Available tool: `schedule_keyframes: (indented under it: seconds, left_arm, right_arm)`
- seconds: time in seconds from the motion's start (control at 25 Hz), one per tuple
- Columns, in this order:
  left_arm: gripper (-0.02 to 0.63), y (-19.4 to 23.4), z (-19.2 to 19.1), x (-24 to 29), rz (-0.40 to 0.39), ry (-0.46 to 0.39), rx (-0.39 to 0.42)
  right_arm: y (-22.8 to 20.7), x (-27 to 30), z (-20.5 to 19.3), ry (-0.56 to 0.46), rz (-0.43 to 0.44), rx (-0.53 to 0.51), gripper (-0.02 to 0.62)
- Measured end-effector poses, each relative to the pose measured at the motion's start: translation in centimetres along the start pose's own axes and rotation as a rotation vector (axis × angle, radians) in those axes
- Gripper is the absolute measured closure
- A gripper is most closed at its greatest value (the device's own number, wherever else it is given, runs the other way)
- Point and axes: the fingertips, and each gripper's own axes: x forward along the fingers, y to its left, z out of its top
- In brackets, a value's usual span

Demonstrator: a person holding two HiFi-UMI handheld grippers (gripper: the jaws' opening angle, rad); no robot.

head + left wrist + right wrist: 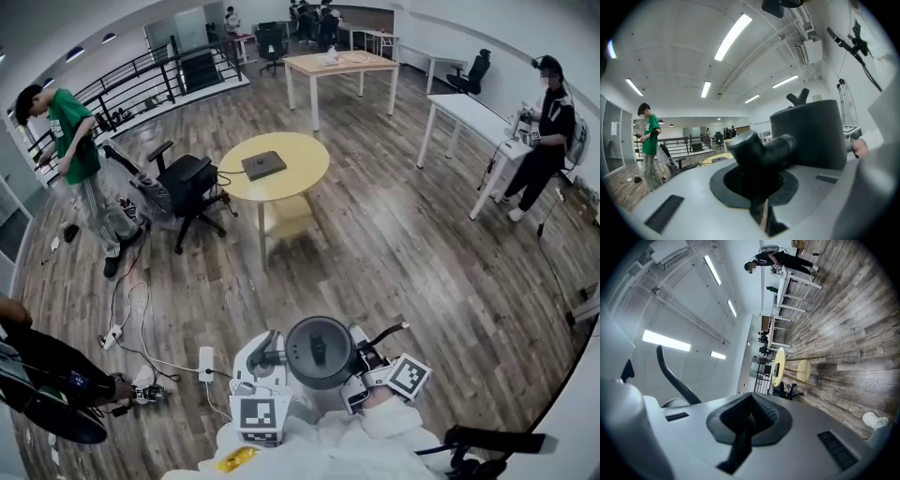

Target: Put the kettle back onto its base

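While left tool (757,185) pinches kettle (319,352), its base (263,165) lies well up-frame, on the round bench (302,176).
Right tool (745,427) is pressed together.

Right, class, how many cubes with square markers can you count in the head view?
2: one marker cube at bottom centre, below-left of the kettle; the other at the kettle's lower right.
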Motion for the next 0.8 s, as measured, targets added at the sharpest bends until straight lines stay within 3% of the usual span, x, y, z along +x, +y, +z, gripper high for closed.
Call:
schedule_keyframes:
  seconds: [0.8]
  left_arm:
    - [0.581, 17.2, 0.5, 14.9, -0.005, -0.045, 0.022]
  right_arm:
    - [-0.3, 22.8, 0.6, -0.017, 0.018, -0.019, 0.584]
